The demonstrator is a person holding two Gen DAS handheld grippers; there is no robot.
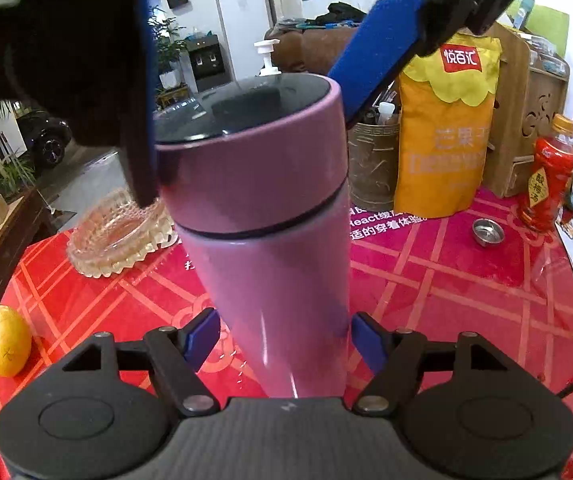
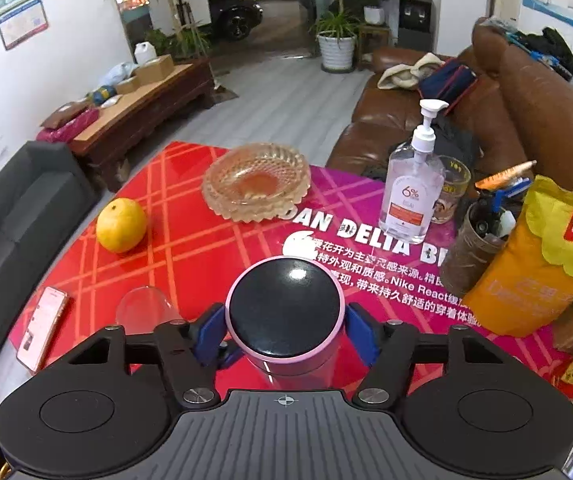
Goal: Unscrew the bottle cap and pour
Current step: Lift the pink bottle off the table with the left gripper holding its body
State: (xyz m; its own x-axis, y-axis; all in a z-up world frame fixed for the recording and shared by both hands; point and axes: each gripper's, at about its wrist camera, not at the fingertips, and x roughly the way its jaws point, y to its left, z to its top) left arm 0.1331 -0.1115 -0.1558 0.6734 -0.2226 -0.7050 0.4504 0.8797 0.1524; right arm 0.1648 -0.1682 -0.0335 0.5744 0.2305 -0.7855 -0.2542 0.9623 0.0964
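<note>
Two grippers are working one pink insulated bottle (image 1: 282,280), which is standing upright on the red patterned tabletop (image 1: 446,280). The left gripper (image 1: 286,340) is clamping the bottle's lower body between its blue pads, most likely to keep it from turning. The right gripper (image 2: 284,334) is coming from above, its blue fingers (image 1: 374,52) sitting on either side of the pink cap (image 2: 285,312) with its glossy black top. From the right wrist view the pads are lying right at the cap's rim, yet I cannot tell whether they are pressing or just bracketing it. The seam between cap and body is looking closed, so the unscrewing is probably only starting.

Left of the bottle, a clear drinking glass (image 2: 144,310) is standing close by, seemingly the pouring target, with a phone (image 2: 44,328) lying beyond it at the table edge. Behind the bottle, a cut-glass ashtray (image 2: 256,182) and an orange (image 2: 121,225) are sitting well apart from it. To the bottle's right, a brown holder (image 2: 474,256) and a yellow snack bag (image 2: 542,256) are crowding near, with a pump sanitizer bottle (image 2: 412,196) further back, so lifting and tilting leftward is offering the most open room.
</note>
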